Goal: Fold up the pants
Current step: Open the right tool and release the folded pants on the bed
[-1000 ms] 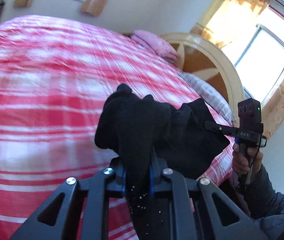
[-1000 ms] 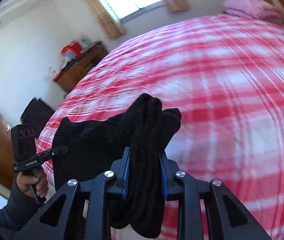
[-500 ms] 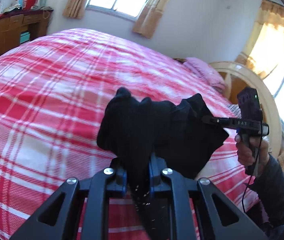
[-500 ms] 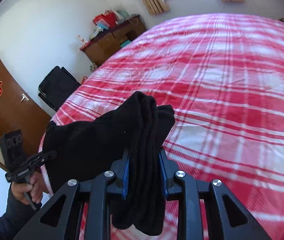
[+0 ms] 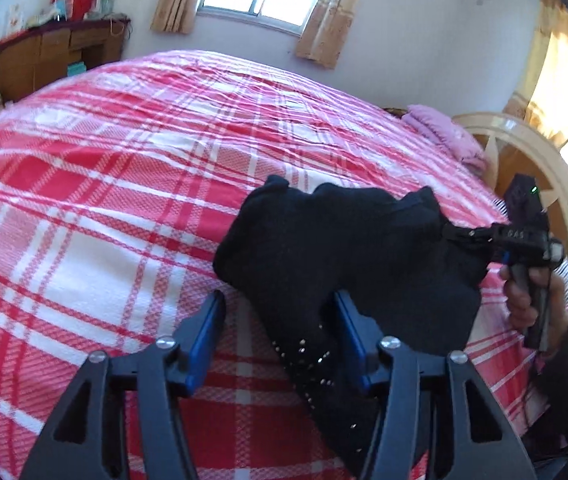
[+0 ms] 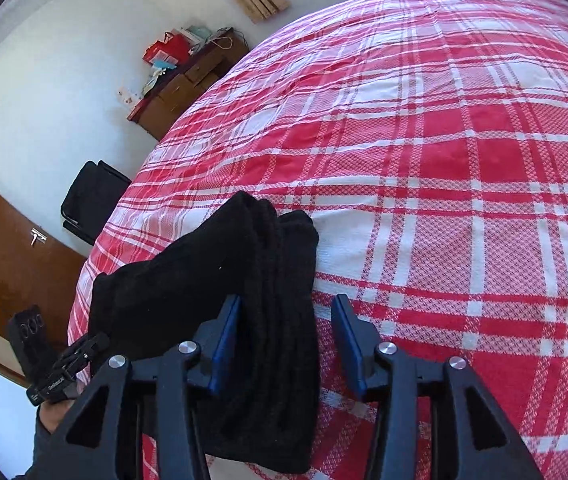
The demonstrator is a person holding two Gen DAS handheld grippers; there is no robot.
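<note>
My left gripper (image 5: 279,336) has its jaws opening: the left pad stands clear of the cloth, while the black pants (image 5: 324,248) still lie against the right pad, so nothing is clamped. The pants sit bundled just ahead of the fingers, on the near edge of the bed (image 5: 123,160), stretching off to the right toward my other tool. My right gripper (image 6: 286,340) is opening too; a thick stack of folded layers lies between its jaws, touching the left pad, with a gap to the right one. From there the cloth runs left, toward the left gripper. I judge the fold largely made: the pants look doubled into a compact pile and I am letting go. What is left, I think, is drawing both grippers back and perhaps flattening the heap, which still looks lumpy.
</note>
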